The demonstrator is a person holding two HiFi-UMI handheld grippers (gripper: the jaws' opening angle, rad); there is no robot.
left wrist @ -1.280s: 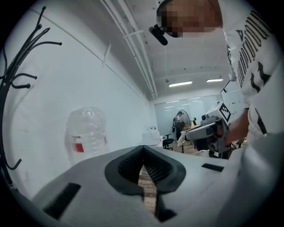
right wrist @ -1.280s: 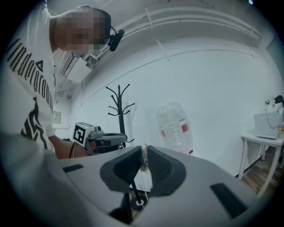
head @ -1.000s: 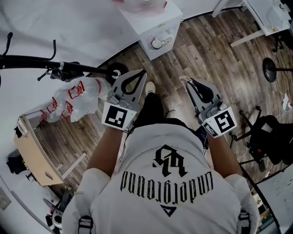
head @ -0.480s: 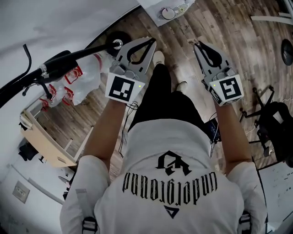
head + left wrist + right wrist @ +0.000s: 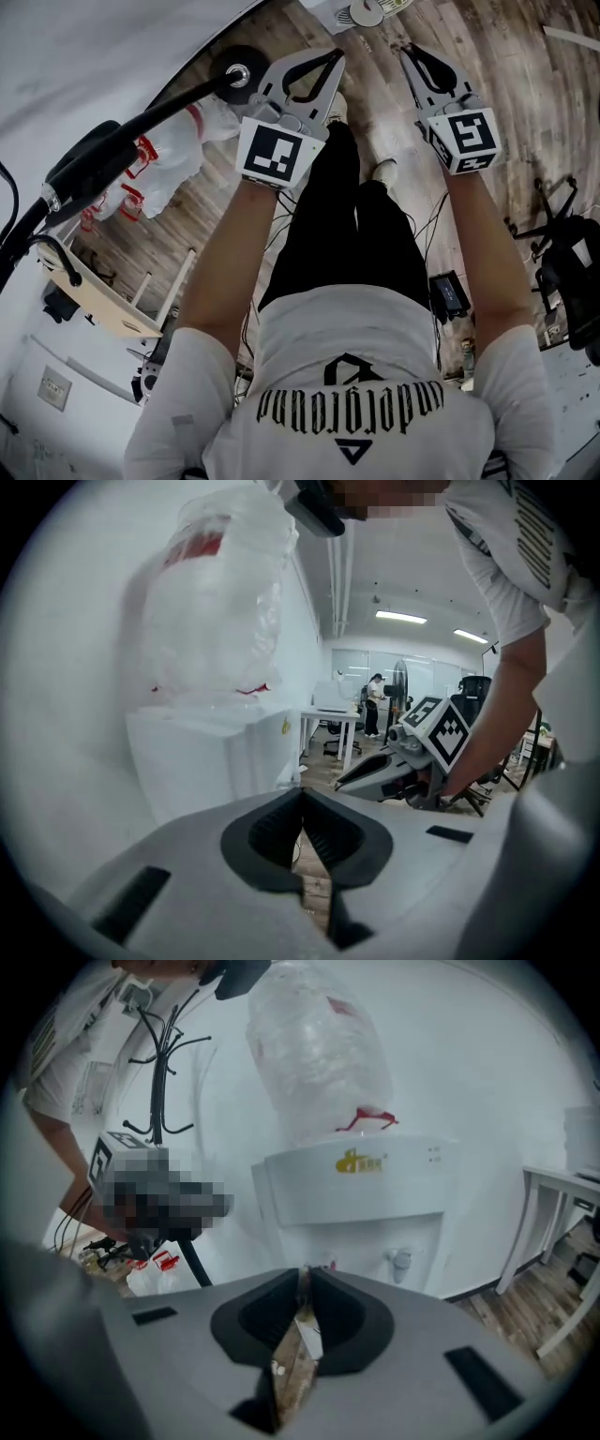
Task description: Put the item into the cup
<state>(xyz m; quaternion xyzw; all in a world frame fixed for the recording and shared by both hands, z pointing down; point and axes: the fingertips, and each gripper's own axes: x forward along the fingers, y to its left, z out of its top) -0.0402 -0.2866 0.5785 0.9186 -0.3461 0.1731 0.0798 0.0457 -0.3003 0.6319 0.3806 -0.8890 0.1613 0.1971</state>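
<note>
Person with two handheld grippers stands on a brown wood-plank floor (image 5: 525,122) before a white water dispenser (image 5: 356,1194) carrying a clear plastic bottle (image 5: 319,1054)
The left gripper (image 5: 334,58) and the right gripper (image 5: 406,49) point forward side by side, apart, each with jaws clenched together on nothing; where the item and cup lie cannot be told
</note>
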